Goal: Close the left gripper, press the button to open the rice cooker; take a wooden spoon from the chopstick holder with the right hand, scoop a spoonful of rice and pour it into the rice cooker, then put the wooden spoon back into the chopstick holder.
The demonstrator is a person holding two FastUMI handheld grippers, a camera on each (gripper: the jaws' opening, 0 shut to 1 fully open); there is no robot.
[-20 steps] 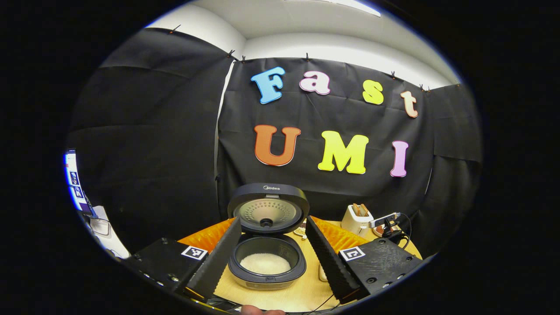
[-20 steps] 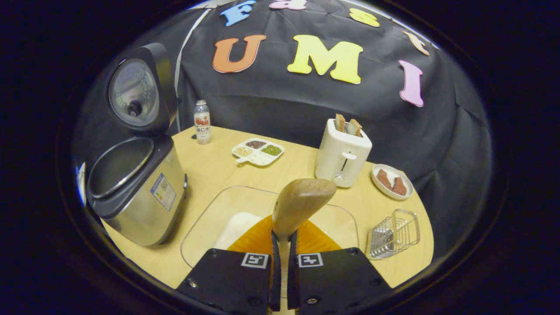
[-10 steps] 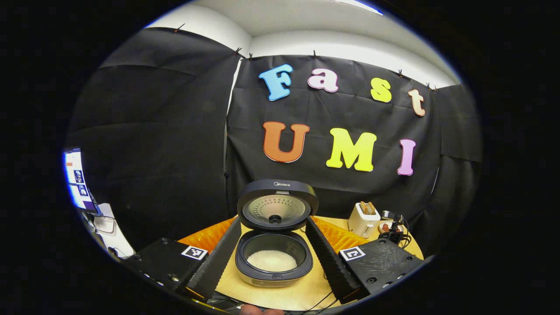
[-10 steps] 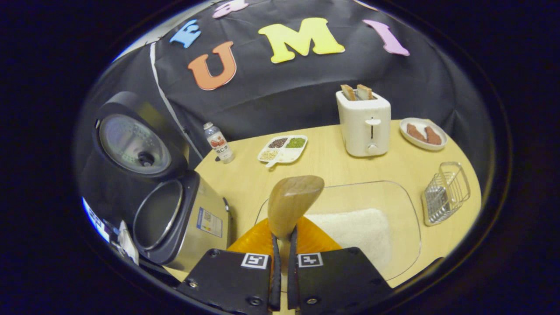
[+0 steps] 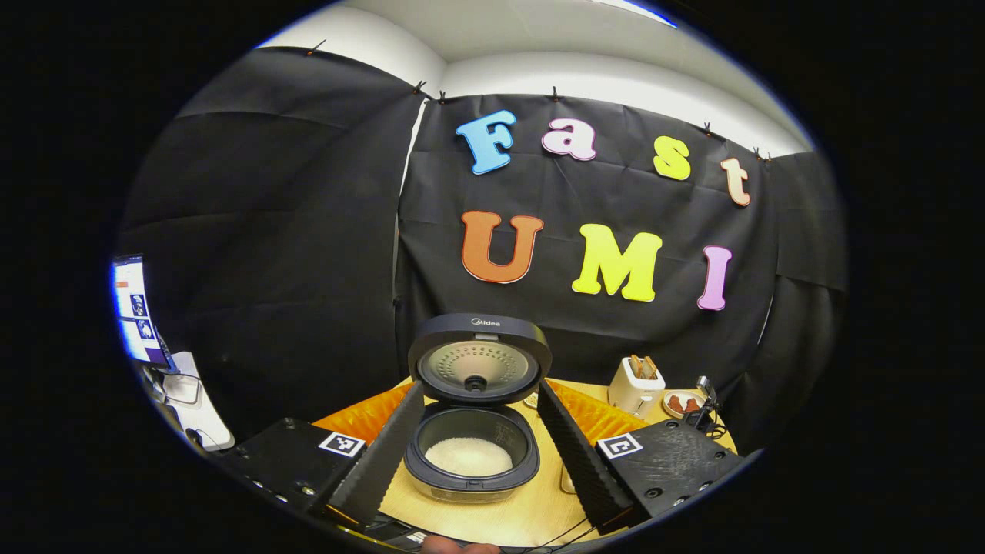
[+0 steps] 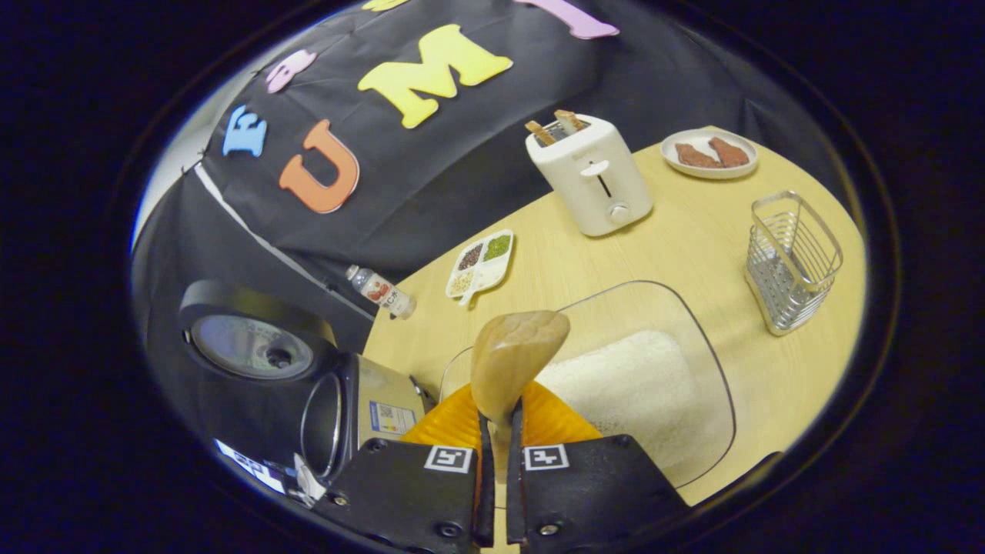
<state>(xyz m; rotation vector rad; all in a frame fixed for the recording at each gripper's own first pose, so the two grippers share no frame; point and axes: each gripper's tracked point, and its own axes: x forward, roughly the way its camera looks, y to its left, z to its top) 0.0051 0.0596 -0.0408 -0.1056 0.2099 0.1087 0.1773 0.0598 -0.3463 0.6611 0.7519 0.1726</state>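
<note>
In the left gripper view the rice cooker stands open right ahead. Its lid is upright and white rice lies in the pot. My left gripper is open, its fingers spread to either side of the cooker and touching nothing. In the right gripper view my right gripper is shut on the handle of the wooden spoon. The spoon's bowl hangs over the near edge of a glass tray of rice; I see no rice on it. The wire chopstick holder stands at the right, empty.
On the wooden table stand a white toaster with toast, a plate of brown pieces, a sectioned dish of grains and a small bottle. The open cooker sits at lower left of the right view.
The right gripper, still holding the spoon, has rolled and swung away from the cooker, over the rice tray and toward the holder side. The left gripper has barely shifted and stays open.
</note>
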